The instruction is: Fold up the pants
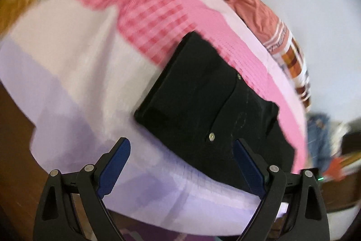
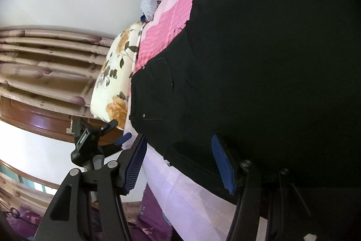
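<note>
The black pants (image 1: pixel 203 101) lie flat on the bed's pink and lilac cover (image 1: pixel 74 64), folded into a compact, roughly rectangular shape near the bed's edge. A small round metal button (image 1: pixel 211 136) shows on top, beside a curved pocket seam.

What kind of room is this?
Most likely a bedroom: the black pants lie on a bed with a pink checked sheet, a floral pillow sits at one end, and curtains hang behind.

Both wrist views look down close over the bed (image 1: pixel 67 64), sharing the black pants (image 1: pixel 203 101).
</note>
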Motion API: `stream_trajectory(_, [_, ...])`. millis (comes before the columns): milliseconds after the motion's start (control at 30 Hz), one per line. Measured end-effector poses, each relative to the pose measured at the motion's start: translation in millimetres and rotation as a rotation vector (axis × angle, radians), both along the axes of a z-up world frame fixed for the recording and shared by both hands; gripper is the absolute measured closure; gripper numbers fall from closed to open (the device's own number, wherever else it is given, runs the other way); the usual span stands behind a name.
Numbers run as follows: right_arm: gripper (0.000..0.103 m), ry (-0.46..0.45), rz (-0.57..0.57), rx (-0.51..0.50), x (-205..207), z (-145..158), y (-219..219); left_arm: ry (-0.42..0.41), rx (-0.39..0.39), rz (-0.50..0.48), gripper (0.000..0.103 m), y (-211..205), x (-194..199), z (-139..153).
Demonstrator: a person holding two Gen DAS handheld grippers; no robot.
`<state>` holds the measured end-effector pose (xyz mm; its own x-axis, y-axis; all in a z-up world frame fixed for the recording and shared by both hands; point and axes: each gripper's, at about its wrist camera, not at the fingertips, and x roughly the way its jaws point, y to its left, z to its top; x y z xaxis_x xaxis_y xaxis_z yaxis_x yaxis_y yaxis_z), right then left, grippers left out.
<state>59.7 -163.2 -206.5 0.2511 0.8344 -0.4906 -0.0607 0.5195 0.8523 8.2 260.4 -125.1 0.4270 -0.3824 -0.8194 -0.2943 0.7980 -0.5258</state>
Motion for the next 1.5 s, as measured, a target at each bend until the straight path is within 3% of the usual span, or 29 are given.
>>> stream_trajectory(167, [0.047, 0.035, -0.049, 0.098, 1.0, -7.6, -13.0, 0.03, -0.255, 0.06, 0.012, 16.1, -5.5, -26.5])
stream_trajectory(300, [0.047, 0.065, -0.092, 0.188, 2.1, -14.4, -22.9, 0.042, -0.333, 0.099, 0.016, 25.5, -0.5, -39.7])
stream_trajectory(467, [0.047, 0.074, -0.108, 0.213, 3.0, -14.4, -23.5, 0.015, -0.362, 0.066, 0.017, 23.9, 12.2, -40.3])
stream_trajectory(567, [0.047, 0.072, -0.106, 0.203, 2.5, -13.5, -24.8, 0.036, -0.333, 0.055, 0.017, 21.9, 23.7, -45.0])
stream_trajectory(833, [0.047, 0.083, -0.125, 0.227, 1.4, -14.4, -26.4, 0.041, -0.446, 0.133, 0.017, 37.7, 22.1, -59.2])
stream_trajectory(933, [0.047, 0.084, -0.125, 0.228, 1.4, -14.4, -26.8, 0.027, -0.466, 0.108, 0.016, 37.5, 32.2, -61.2])
stream_trajectory(1000, [0.047, 0.086, -0.127, 0.232, 1.5, -14.5, -27.1, -0.013, -0.501, 0.08, 0.01, 37.5, 36.7, -63.1])
stream_trajectory(1167, [0.047, 0.093, -0.136, 0.248, 3.1, -15.7, -27.0, -0.121, -0.634, 0.142, 0.01, 49.6, 17.9, -75.7])
stream_trajectory(1367, [0.047, 0.096, -0.142, 0.254, 4.9, -17.3, -29.0, -0.094, -0.628, 0.063, 0.01, 33.3, 21.7, -72.4])
stream_trajectory(1500, [0.047, 0.097, -0.144, 0.257, 5.9, -17.5, -28.5, -0.108, -0.715, 0.129, 0.01, 40.9, 22.6, -82.1])
